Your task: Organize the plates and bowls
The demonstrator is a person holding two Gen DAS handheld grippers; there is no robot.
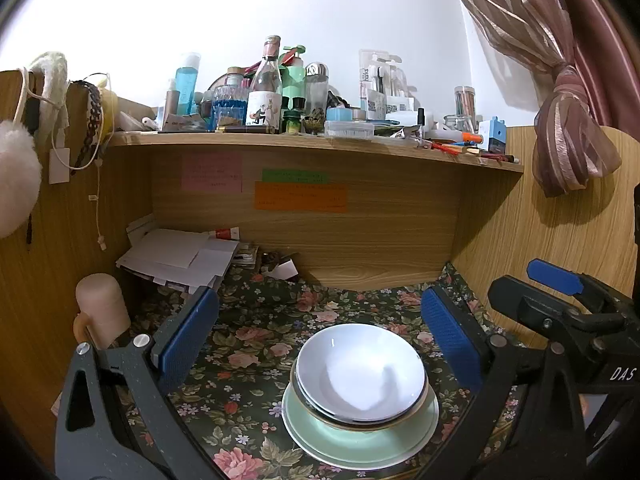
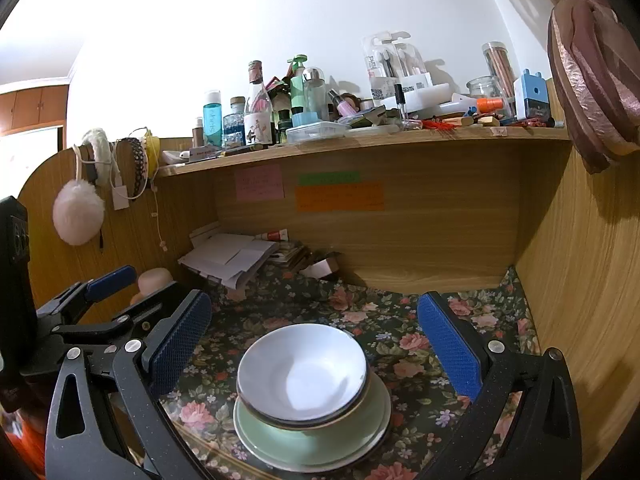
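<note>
White bowls are seen nested and stacked on green plates, stack resting on the floral tablecloth near the front of the desk. Left gripper is held wide open, nothing gripped, stack between its blue pads. Right gripper is likewise spread, empty, above the stack. Cluttered shelf is seen behind.

White bowls nested on green plates, right gripper fingers apart
</note>
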